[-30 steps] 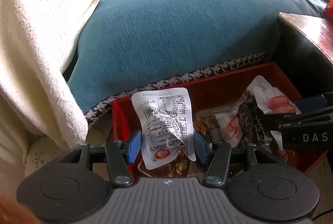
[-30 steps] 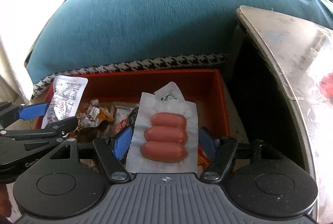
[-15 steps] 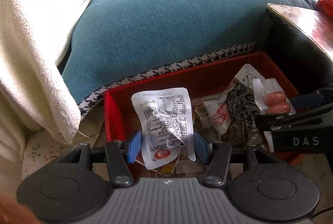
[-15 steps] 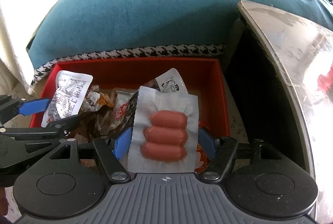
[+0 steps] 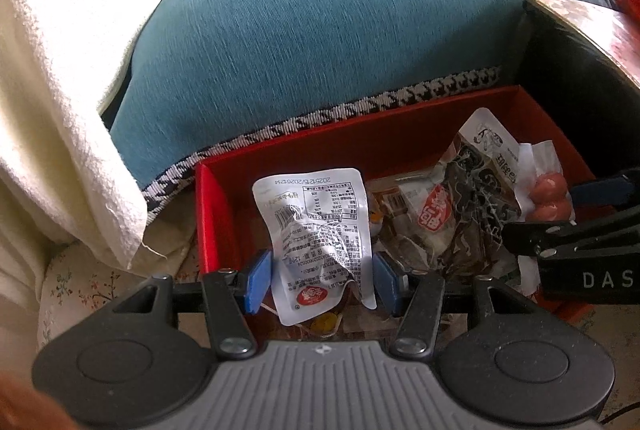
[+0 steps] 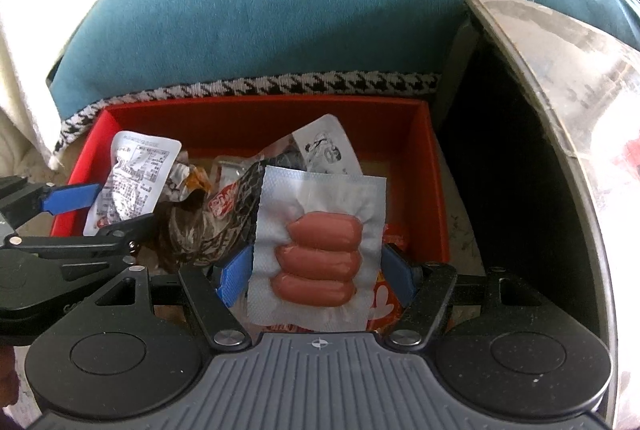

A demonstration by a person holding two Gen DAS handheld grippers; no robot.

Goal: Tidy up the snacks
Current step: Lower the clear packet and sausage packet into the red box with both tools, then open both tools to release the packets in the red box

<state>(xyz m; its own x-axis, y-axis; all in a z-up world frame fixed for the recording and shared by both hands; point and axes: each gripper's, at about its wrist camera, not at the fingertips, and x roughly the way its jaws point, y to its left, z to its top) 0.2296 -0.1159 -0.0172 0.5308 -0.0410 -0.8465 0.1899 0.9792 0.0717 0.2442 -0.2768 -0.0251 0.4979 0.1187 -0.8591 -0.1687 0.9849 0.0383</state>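
Over the last second the red box [image 5: 404,134] has slid fuller into view beneath us; our left gripper [image 5: 322,272] clamps the white packet [image 5: 320,226], our right gripper [image 6: 316,270] the sausage pack [image 6: 320,250], both over it, ready to drop.

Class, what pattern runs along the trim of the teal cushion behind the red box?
Black-and-white houndstooth trim edges the teal cushion; clearest in the right wrist view.

The right tongs [image 6: 316,272] clamp a clear pack of three sausages [image 6: 320,250] over the red box [image 6: 256,110], near its right wall. The left tongs [image 6: 96,214] grip a white printed packet [image 6: 132,182] over the box's left end, with crumpled wrappers [image 6: 208,214] lying between.
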